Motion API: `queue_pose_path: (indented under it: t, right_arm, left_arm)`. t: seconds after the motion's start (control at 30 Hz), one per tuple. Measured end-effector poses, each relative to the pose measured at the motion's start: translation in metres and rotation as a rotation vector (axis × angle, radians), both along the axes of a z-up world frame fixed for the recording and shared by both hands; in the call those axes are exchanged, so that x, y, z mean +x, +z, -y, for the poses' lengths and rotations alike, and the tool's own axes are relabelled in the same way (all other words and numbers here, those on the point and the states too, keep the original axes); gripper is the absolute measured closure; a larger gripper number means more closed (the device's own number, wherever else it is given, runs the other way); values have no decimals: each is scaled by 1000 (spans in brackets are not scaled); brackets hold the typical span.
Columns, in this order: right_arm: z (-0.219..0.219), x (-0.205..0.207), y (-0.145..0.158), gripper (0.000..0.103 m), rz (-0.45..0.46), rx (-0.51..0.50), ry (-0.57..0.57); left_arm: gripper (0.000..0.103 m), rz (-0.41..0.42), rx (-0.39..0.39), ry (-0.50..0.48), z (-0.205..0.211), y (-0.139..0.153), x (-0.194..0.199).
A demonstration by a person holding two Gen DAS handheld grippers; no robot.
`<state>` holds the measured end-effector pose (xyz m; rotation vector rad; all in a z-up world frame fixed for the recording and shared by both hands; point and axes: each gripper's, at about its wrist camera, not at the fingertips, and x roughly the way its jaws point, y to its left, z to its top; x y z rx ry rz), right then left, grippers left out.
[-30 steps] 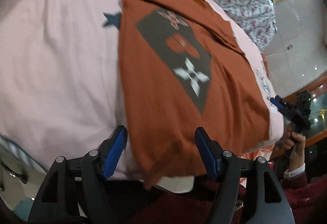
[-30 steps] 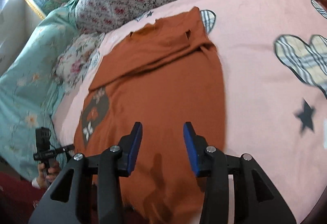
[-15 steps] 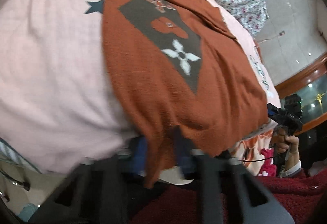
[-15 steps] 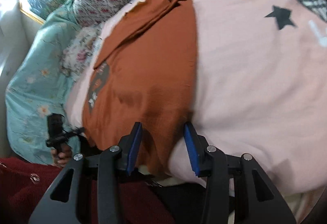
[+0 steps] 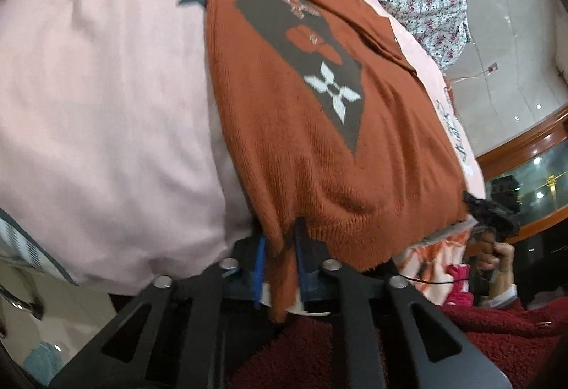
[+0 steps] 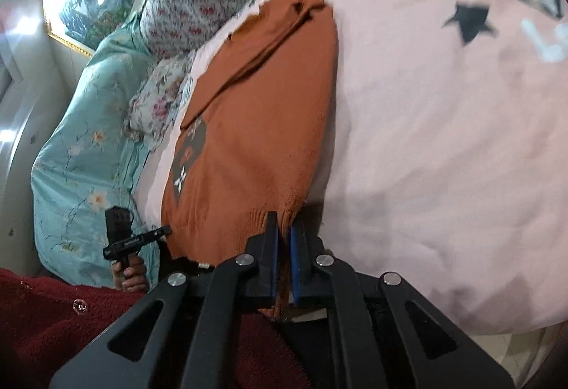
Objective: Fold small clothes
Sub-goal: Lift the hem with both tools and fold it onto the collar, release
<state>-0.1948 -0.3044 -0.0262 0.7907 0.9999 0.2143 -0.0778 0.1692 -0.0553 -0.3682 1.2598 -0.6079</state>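
my left tongs (image 5: 278,261) and right tongs (image 6: 283,248) have just been closing and are each clamped on a hem corner of the rust sweater (image 5: 319,126). it lies flat on the pink bed (image 5: 99,98), long axis running away from me, collar far. i'd lift both corners evenly and carry the hem toward the collar.
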Motion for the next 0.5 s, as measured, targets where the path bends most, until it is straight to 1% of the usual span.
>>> queue_pose_path:
  t: [0.03,0.07,0.13,0.17,0.2,0.27,0.43,0.5]
  right_arm:
    - [-3,1,-3,92,-13,-10,15]
    - [-3,0,-3,92,-7,-10,19]
    - [-5,-1,-3,92,3,-8,17]
    - [-6,-1,-3,92,7,-8,15]
    - [-6,-1,-3,95,10,-12,15]
    - [-8,-6,3,96,36,-12,7]
    - [8,-15,25,96,174,71,-62]
    - [9,-10,36,96,216,77,-69]
  left_arm:
    - [82,-10,-2,-6,2,-3,0]
    - [82,-19,0,-16,4,-6,0]
    - [86,4,21,-49,11,-8,-3]
    - [95,32,41,-62,15,-5,-5]
    - [97,66,49,-77,18,1,-9]
    - [98,113,43,-76,19,13,-14]
    - [99,226,-32,-26,9,61,-14]
    - [99,275,-57,-5,6,80,-8]
